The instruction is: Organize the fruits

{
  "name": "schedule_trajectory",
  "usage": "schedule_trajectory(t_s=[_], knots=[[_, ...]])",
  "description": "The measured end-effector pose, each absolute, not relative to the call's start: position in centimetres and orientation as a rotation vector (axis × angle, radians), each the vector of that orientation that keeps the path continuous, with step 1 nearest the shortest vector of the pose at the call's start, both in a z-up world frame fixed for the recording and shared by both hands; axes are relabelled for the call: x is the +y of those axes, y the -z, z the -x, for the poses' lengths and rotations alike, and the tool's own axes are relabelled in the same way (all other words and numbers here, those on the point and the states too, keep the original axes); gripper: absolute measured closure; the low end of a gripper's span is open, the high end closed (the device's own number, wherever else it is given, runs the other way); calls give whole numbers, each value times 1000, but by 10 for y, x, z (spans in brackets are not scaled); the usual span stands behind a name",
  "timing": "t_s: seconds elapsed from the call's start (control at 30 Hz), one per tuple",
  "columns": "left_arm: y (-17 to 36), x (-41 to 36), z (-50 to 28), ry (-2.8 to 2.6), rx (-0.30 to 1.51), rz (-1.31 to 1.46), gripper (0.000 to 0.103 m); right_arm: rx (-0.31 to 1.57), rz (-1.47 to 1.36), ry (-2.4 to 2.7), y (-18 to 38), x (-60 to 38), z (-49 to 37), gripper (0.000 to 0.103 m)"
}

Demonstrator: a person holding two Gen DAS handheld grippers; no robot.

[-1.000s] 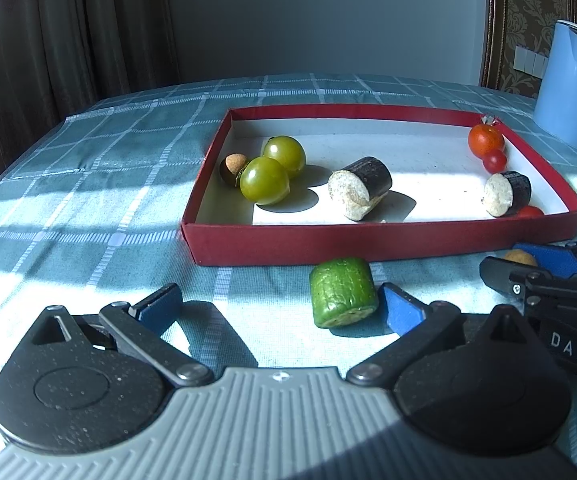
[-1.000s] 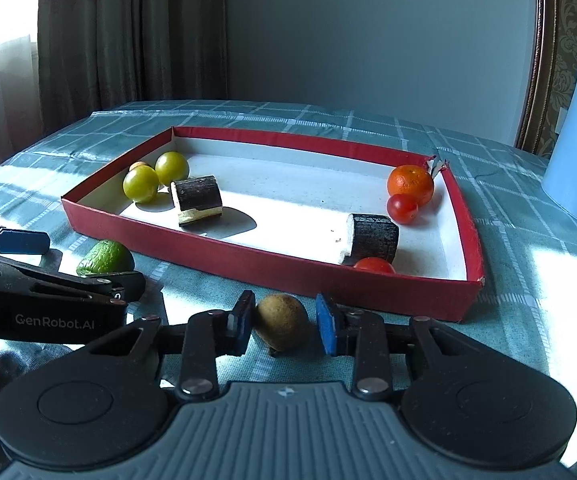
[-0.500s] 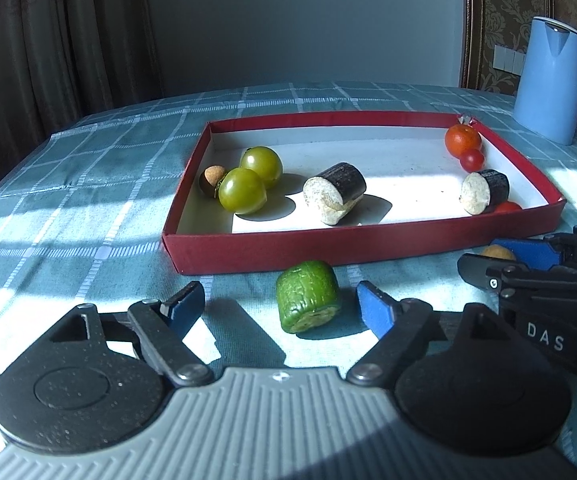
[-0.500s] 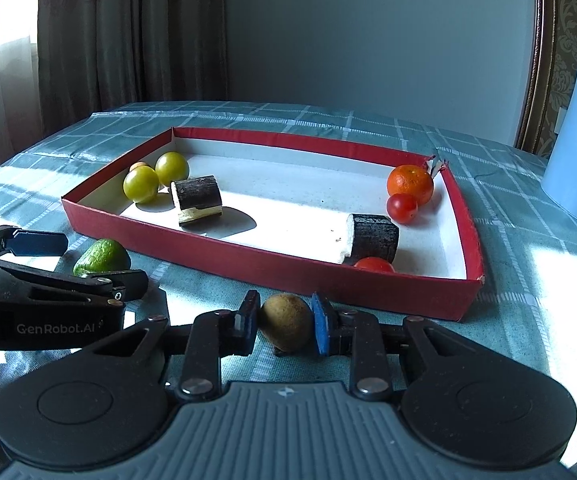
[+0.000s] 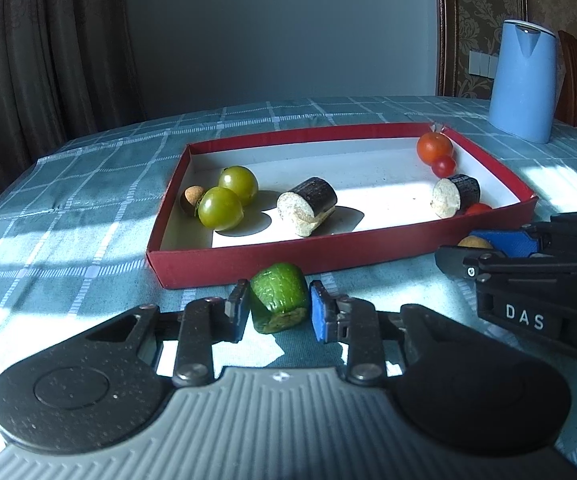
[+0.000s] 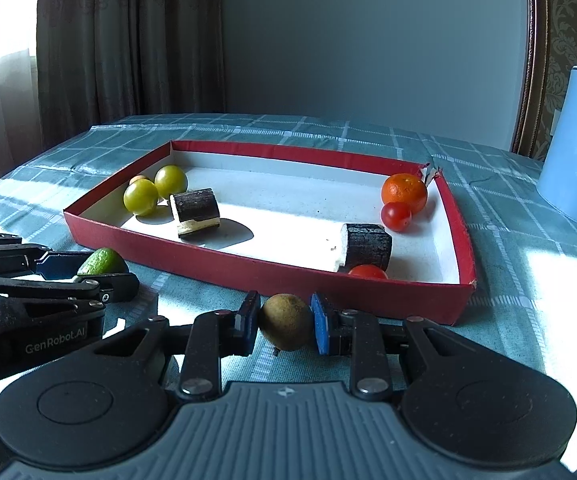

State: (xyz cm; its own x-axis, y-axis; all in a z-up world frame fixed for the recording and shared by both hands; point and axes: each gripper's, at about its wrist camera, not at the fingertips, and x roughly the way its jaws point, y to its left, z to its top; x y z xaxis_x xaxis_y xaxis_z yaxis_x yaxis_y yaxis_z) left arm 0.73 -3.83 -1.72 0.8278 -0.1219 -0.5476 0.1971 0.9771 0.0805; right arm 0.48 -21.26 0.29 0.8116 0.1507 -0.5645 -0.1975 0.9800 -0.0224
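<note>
The left gripper (image 5: 276, 310) has its blue-padded fingers clenched on a stubby green cucumber chunk with one cut end (image 5: 278, 298), which sits on the teal checked tablecloth (image 5: 68, 216) just in front of the near wall of the shallow red cardboard tray with a white floor (image 5: 288, 258); the chunk's long axis runs roughly toward the camera, cut face pointing back at the gripper. The right gripper (image 6: 284, 322) grasps a small round brownish-green fruit (image 6: 285, 321), also on the cloth just short of the tray's near wall. Seen from the left wrist view, the right gripper's body reads "DAS"; from the right wrist view, the left gripper's body reads "GenRobot.AI". Inside the tray, two yellow-green round fruits (image 5: 228, 198) lie touching near the left wall beside a small tan ball (image 5: 192, 198), a dark-skinned cylinder piece with a pale cut face (image 5: 308, 206) lies on its side near the middle, and an orange round fruit (image 6: 404, 194) sits in the far right corner. A pale blue jug (image 5: 522, 80) stands well beyond.
</note>
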Motion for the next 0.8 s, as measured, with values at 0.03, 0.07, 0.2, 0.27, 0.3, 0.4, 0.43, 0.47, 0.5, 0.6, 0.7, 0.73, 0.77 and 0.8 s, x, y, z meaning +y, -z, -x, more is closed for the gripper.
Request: schedule_trajectory(t_s=[0.03,0.07,0.2,0.27,0.3,0.4,0.43,0.47,0.5,0.6,0.7,0.73,0.77,0.8], knots=[[16,-38,-4,173,555,-133,74,591,81,-188,-3,-213,-4,76],[14,-37,-2,175,538,-129,74,584,81,-186,-4,-213,-2,76],[6,-33,10,177,460,-105,74,548,81,-168,-8,-216,2,76],[3,-31,11,180,448,-92,74,539,65,-166,-11,-219,3,76],[2,-31,10,185,450,-85,74,538,56,-167,-12,-221,3,76],[-2,-33,6,197,447,-81,74,514,41,-160,-17,-224,3,76],[-5,-35,5,198,445,-83,74,496,42,-153,-19,-224,4,76],[-8,-37,1,201,440,-90,74,475,47,-142,-22,-224,4,76],[-11,-39,-2,202,433,-94,74,454,59,-136,-26,-224,3,76],[-21,-46,-16,189,415,-106,74,441,66,-126,-33,-225,-7,76],[-25,-50,-37,182,424,-91,74,456,69,-110,-35,-225,-26,76],[-25,-52,-43,179,430,-88,74,465,71,-106,-34,-224,-33,76],[-25,-54,-51,166,437,-87,74,474,72,-104,-34,-225,-40,76],[-25,-55,-58,154,441,-85,74,481,71,-103,-33,-224,-46,76]])
